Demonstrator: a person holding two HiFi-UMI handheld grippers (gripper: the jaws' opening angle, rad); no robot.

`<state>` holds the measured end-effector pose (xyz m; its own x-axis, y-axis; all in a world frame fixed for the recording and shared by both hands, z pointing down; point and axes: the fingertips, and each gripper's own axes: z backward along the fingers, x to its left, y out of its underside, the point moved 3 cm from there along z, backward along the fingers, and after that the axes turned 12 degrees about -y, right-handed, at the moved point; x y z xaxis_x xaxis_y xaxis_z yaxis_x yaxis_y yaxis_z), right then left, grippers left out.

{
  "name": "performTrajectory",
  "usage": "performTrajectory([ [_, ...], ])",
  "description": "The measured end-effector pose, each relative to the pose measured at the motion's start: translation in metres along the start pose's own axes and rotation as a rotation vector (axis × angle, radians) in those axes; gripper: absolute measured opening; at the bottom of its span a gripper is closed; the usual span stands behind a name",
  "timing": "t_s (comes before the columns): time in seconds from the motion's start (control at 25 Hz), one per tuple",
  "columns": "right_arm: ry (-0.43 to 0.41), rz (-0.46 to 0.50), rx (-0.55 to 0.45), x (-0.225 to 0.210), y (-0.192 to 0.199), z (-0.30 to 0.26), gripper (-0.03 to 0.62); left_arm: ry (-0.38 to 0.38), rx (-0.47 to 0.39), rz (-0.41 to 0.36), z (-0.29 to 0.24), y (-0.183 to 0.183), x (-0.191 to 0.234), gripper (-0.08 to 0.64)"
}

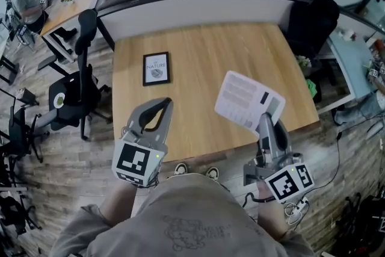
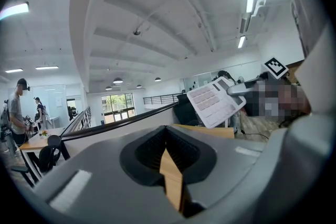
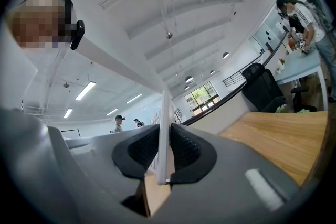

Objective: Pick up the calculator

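Right gripper (image 1: 263, 120) clamps the calculator (image 1: 246, 99) by one edge so it hangs clear of the table (image 1: 204, 60); left gripper (image 1: 163, 104) is closed, empty.

A light wooden table (image 1: 204, 51) filled the middle of the head view, its far edge toward the top of the frame and its near edge toward the bottom. One thing lay flat on it: a small black-framed picture (image 1: 156, 68), in the upper left part of the tabletop, near the left edge
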<state>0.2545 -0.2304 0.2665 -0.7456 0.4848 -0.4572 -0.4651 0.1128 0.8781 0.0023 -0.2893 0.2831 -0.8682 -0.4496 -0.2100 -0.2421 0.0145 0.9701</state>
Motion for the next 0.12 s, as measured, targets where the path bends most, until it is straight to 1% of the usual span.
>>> performTrajectory([
  [0.12,0.0,-0.006,0.003,-0.0023,0.0004,-0.001,0.066,-0.004,0.002,0.001,-0.0013,-0.0003,0.0008,0.002],
])
